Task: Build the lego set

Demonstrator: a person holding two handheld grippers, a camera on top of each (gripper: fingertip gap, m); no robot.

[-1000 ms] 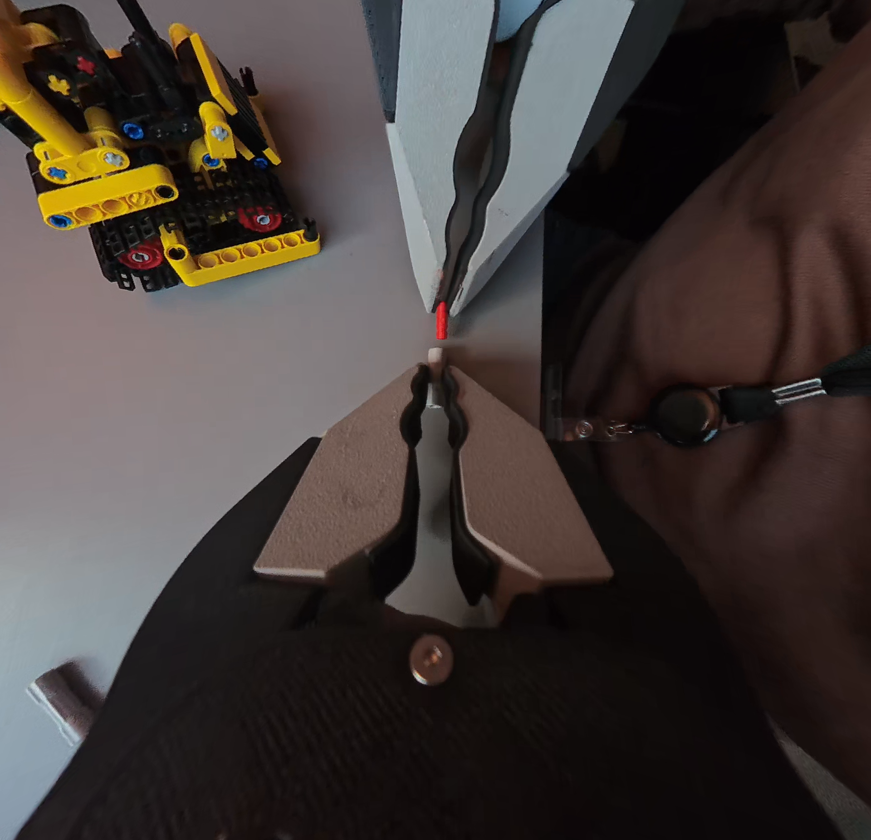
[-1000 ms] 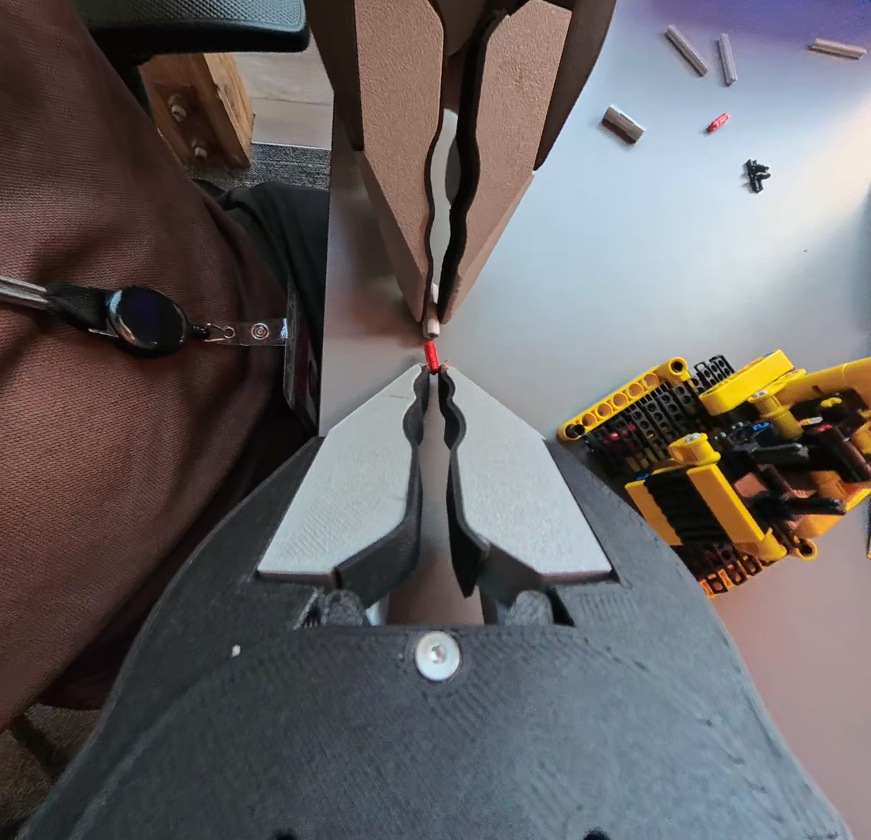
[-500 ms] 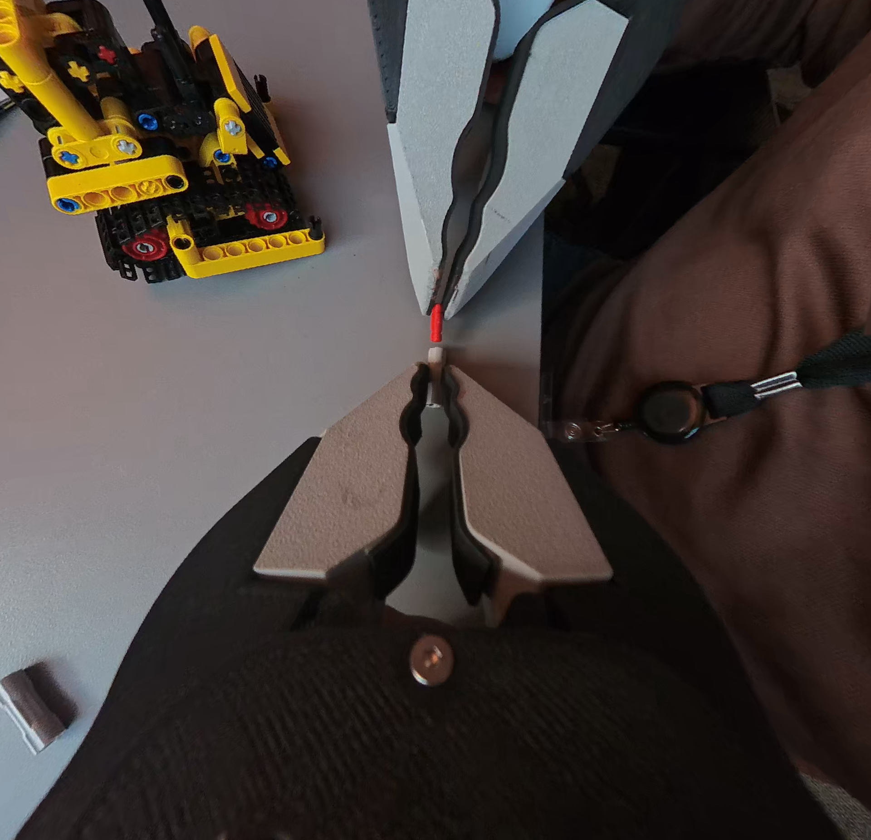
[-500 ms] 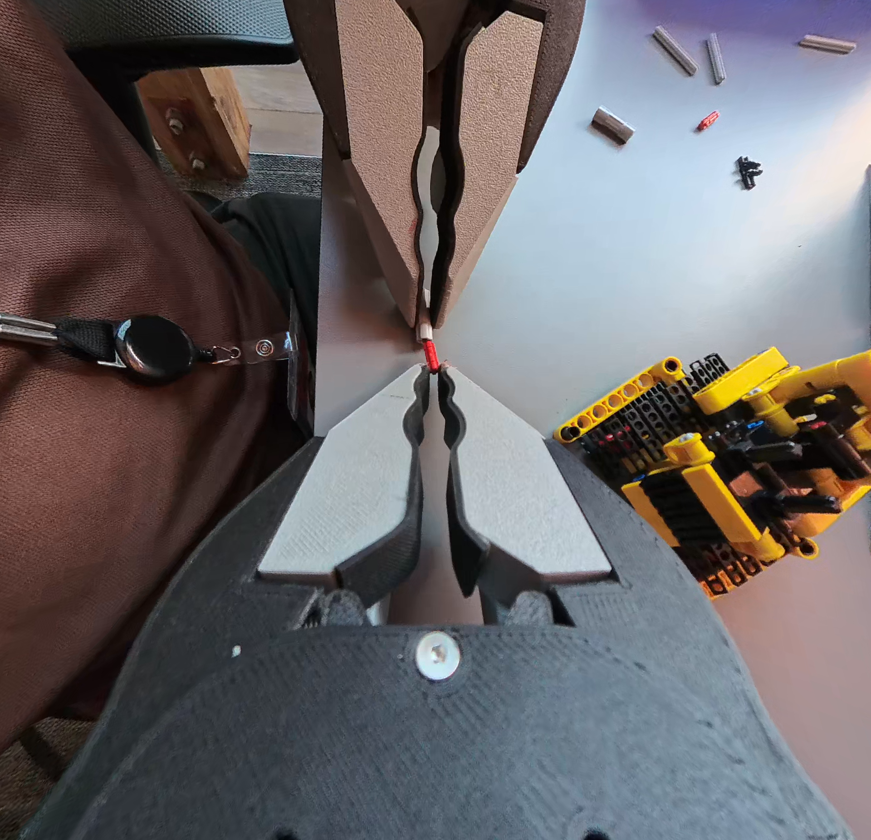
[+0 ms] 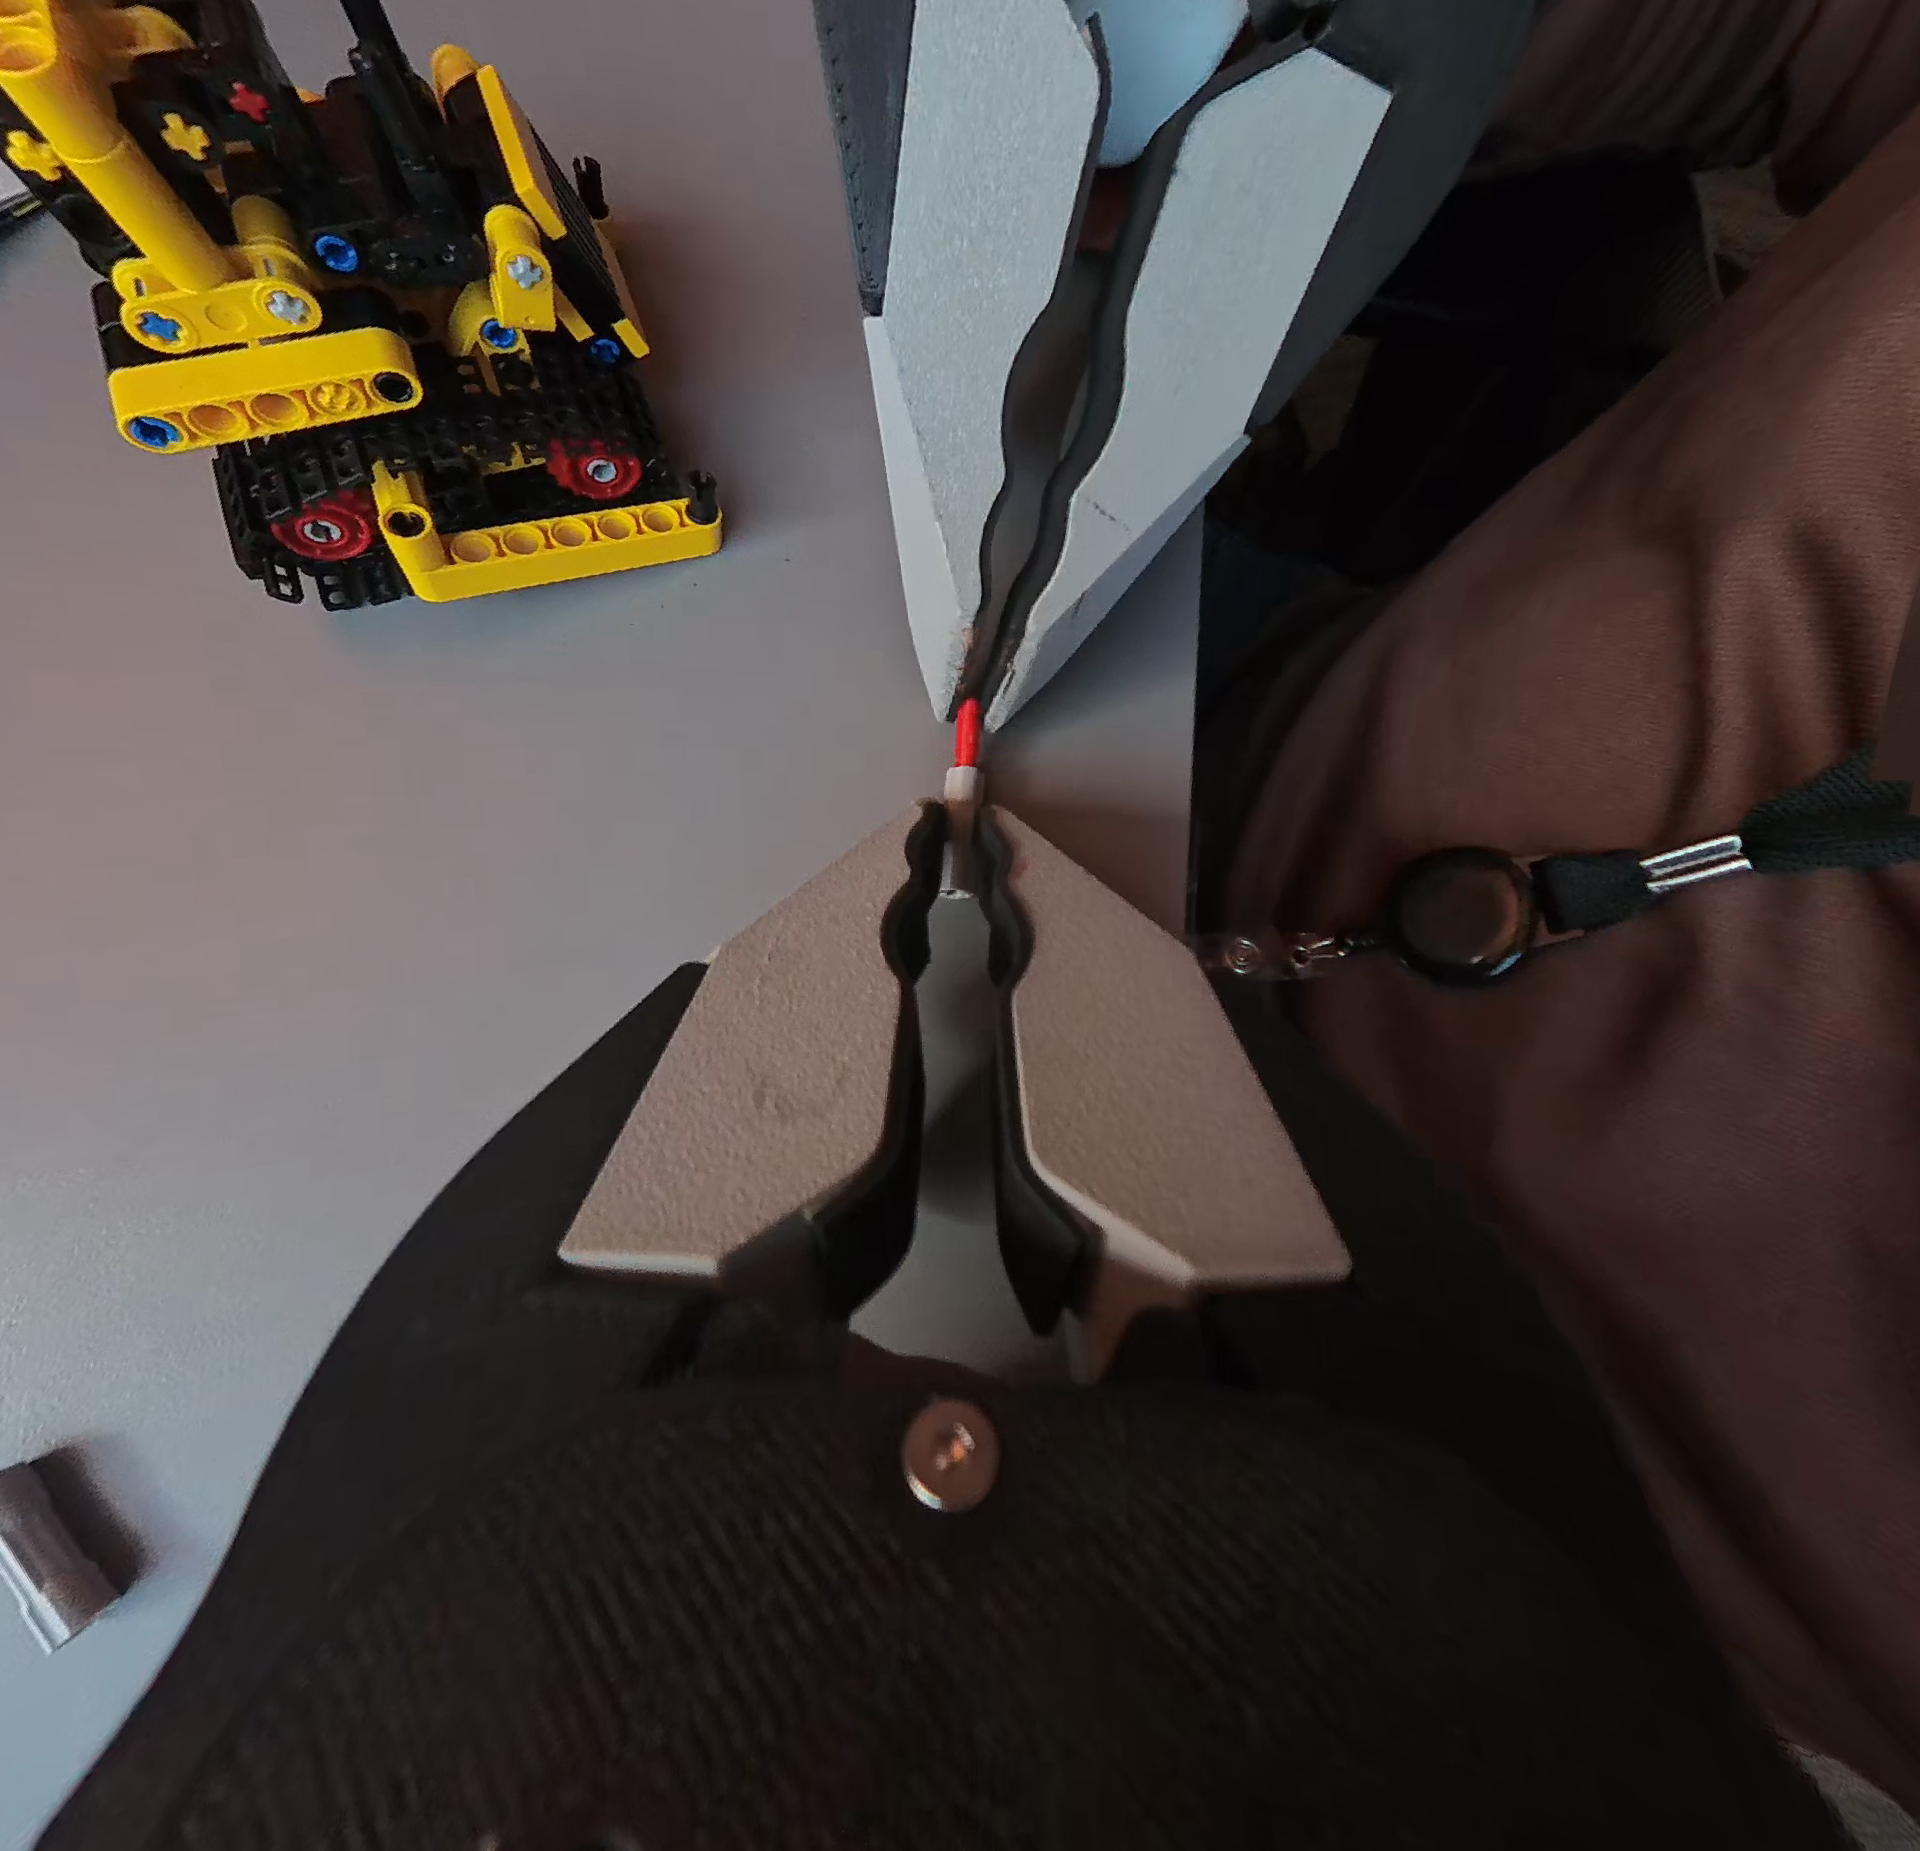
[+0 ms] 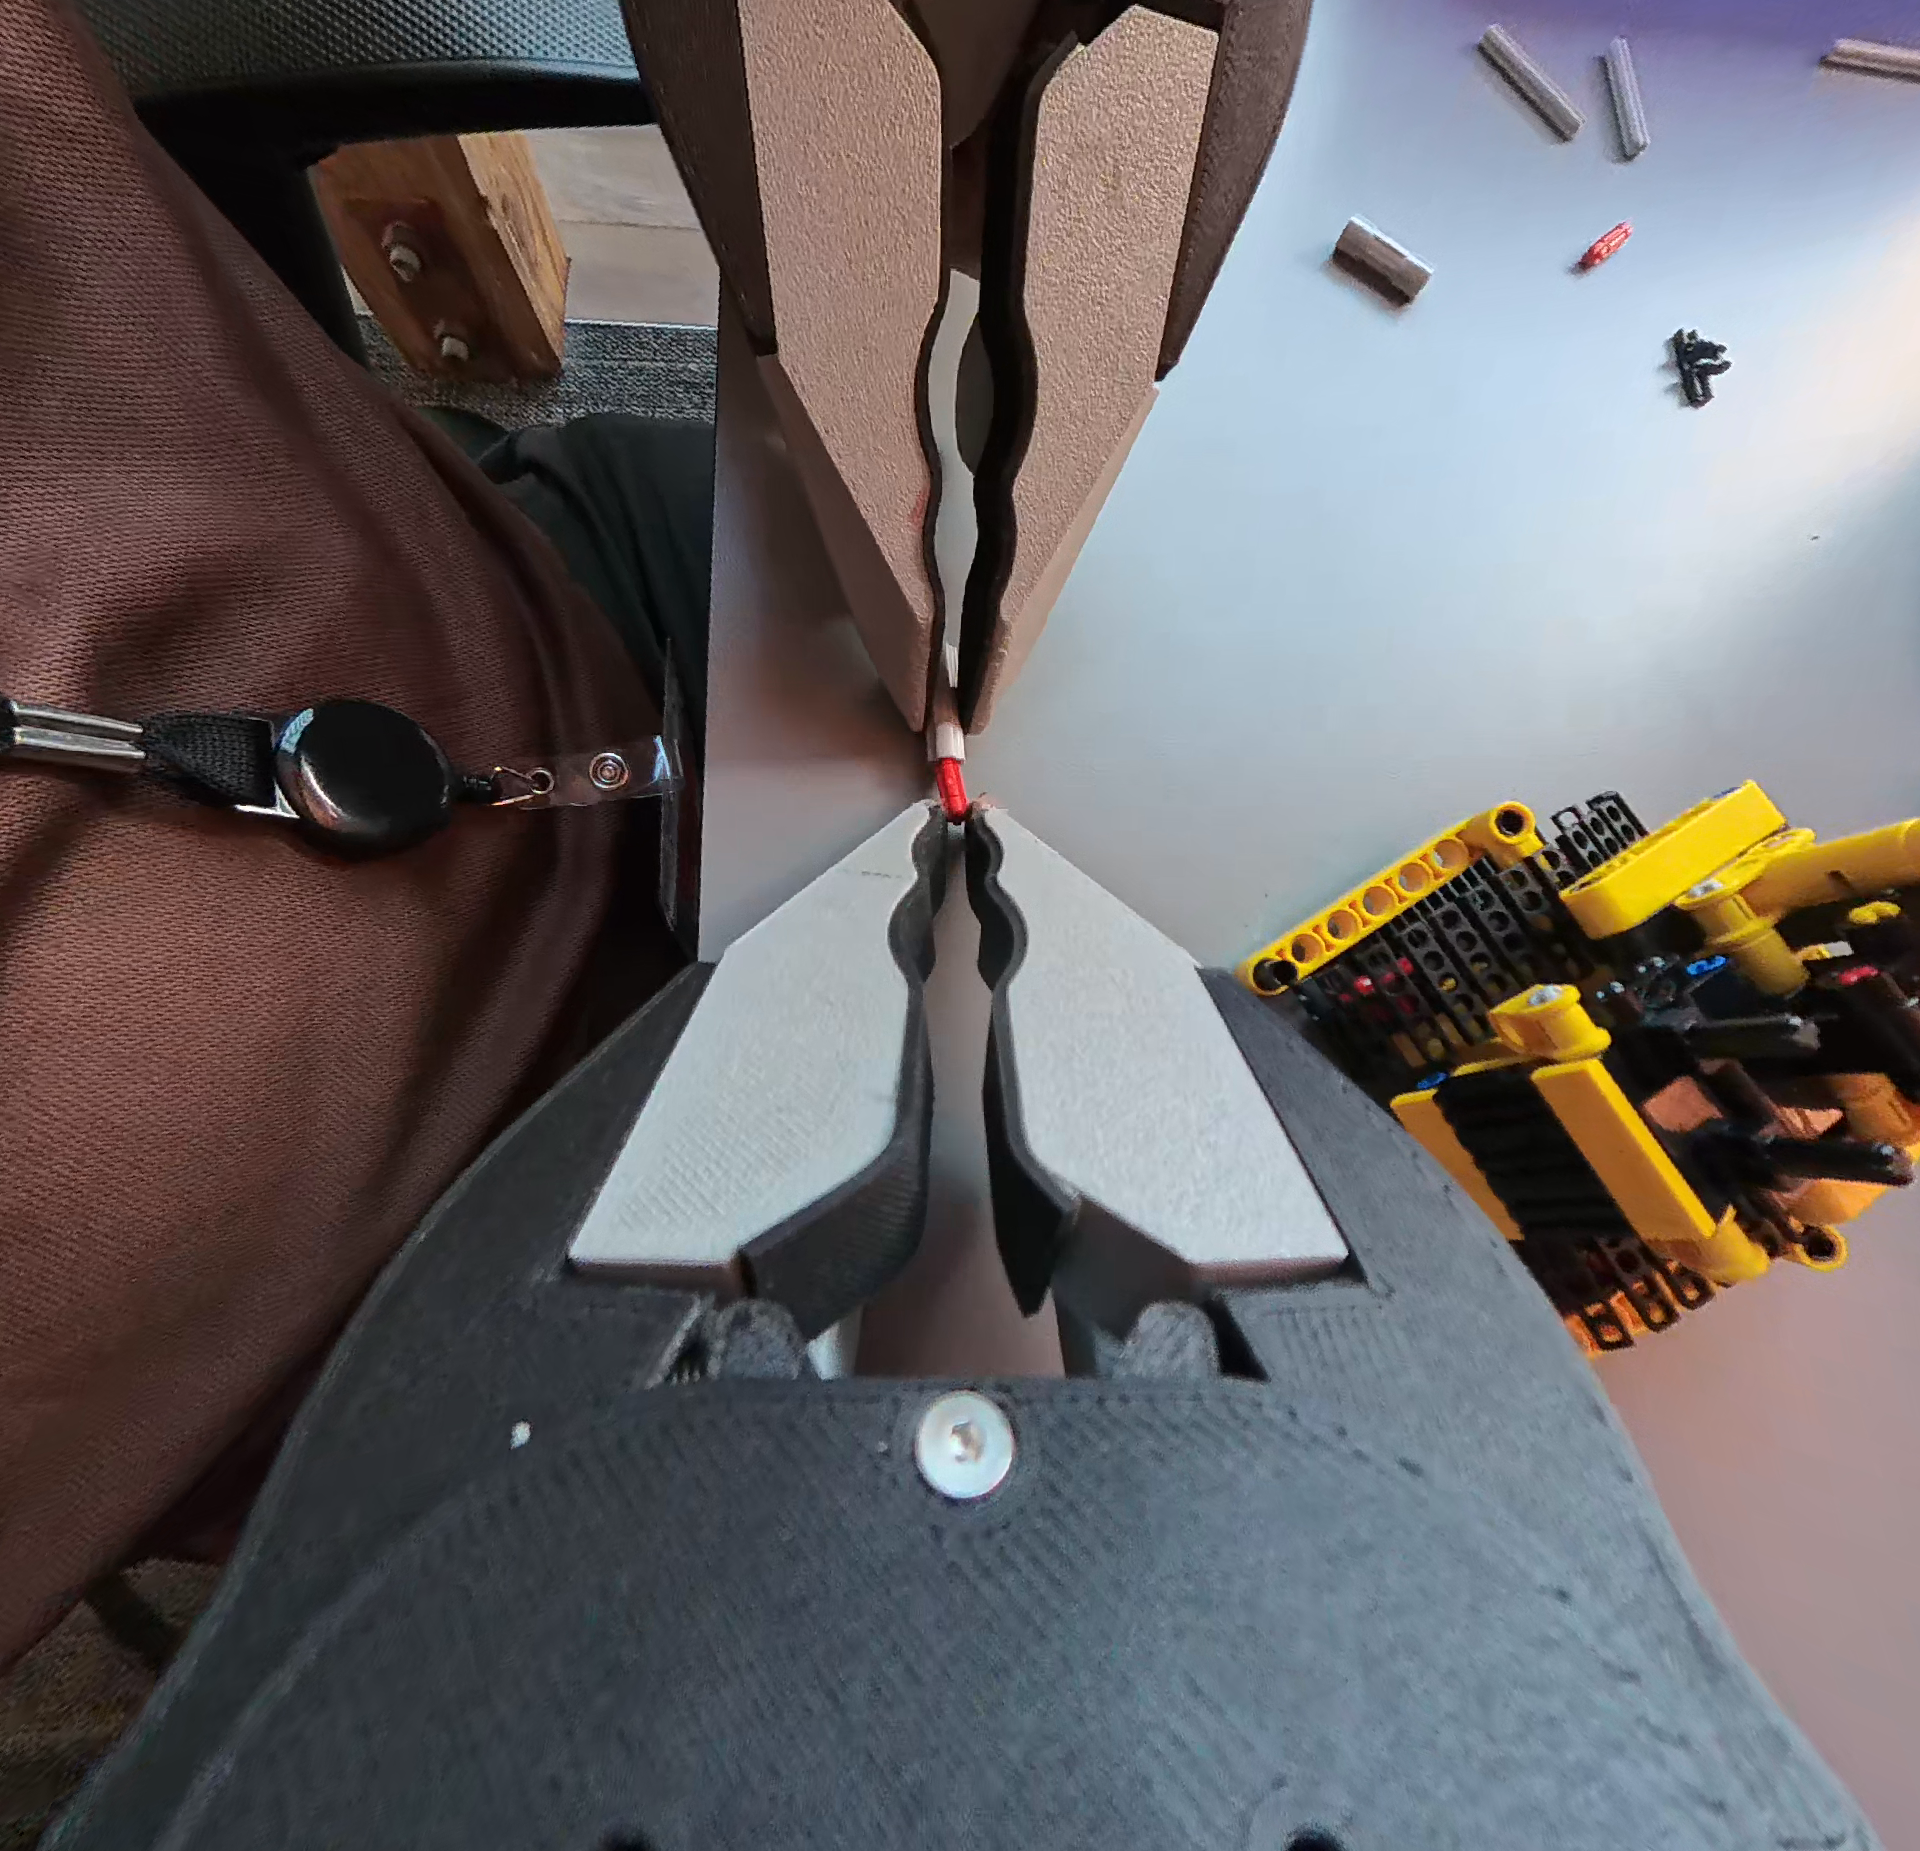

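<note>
Now the little red pin (image 5: pixel 966 733) and the small pale piece (image 5: pixel 960 787) touch end to end, where half a second ago you could see a thin gap between them. You have brought them together, so the joining step looks like it has begun, though you cannot tell how far the pin has gone in. Your right gripper (image 6: pixel 954 814) has its jaws pressed tight on the red pin, and your left gripper (image 5: pixel 958 814) pinches the pale piece, with both tips pointing at each other just above the grey table (image 5: pixel 468 866) near its edge. Off to the side, well apart, sits the yellow and black lego digger (image 5: pixel 374 347), so the joined bit probably goes there next. Farther out lie a few loose pieces (image 6: pixel 1382 261), and your brown sleeve (image 5: pixel 1610 1074) is close by.
</note>
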